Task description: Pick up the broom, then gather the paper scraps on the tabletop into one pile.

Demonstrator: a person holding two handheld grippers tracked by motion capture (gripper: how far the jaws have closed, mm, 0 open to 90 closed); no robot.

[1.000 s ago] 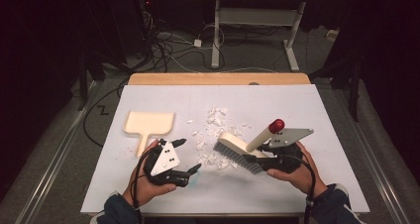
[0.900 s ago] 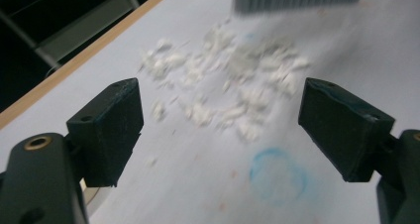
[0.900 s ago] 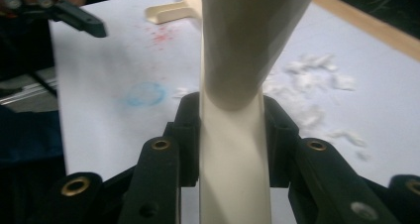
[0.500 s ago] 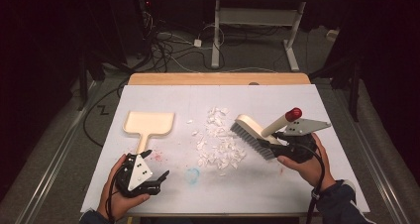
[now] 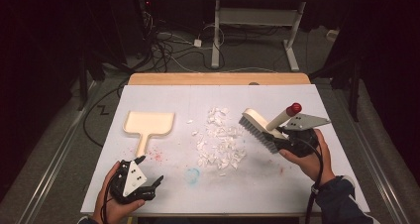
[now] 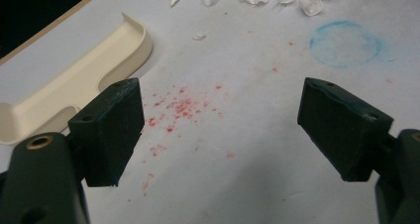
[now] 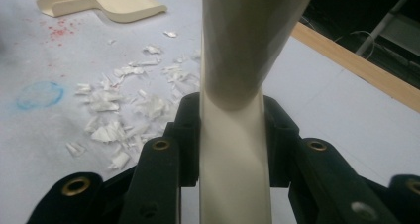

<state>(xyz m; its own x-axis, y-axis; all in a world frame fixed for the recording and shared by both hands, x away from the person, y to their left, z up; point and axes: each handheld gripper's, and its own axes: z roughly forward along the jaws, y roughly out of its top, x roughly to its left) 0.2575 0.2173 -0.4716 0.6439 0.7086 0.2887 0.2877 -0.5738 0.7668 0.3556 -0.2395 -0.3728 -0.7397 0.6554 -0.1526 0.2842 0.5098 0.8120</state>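
A cream dustpan (image 5: 148, 124) lies flat at the table's left, handle toward me; it also shows in the left gripper view (image 6: 74, 80) and the right gripper view (image 7: 114, 1). White paper scraps (image 5: 220, 142) are strewn mid-table (image 7: 124, 115). My right gripper (image 5: 283, 135) is shut on the cream handle of a brush (image 5: 257, 125) with dark bristles and a red tip, held just right of the scraps; the handle (image 7: 237, 45) runs up between the jaws. My left gripper (image 5: 150, 168) hovers open near the front left, below the dustpan handle, with nothing between its pads (image 6: 111, 130).
Red speckles (image 6: 173, 110) and a blue ring stain (image 5: 192, 174) mark the white table cover. A wooden table edge (image 5: 218, 79) runs along the far side. Behind it, cables and a desk frame (image 5: 257, 30) stand on the dark floor.
My left gripper has drawn back from beside the dustpan handle toward the front left corner. The right gripper has carried the brush rightward, off the scrap pile.
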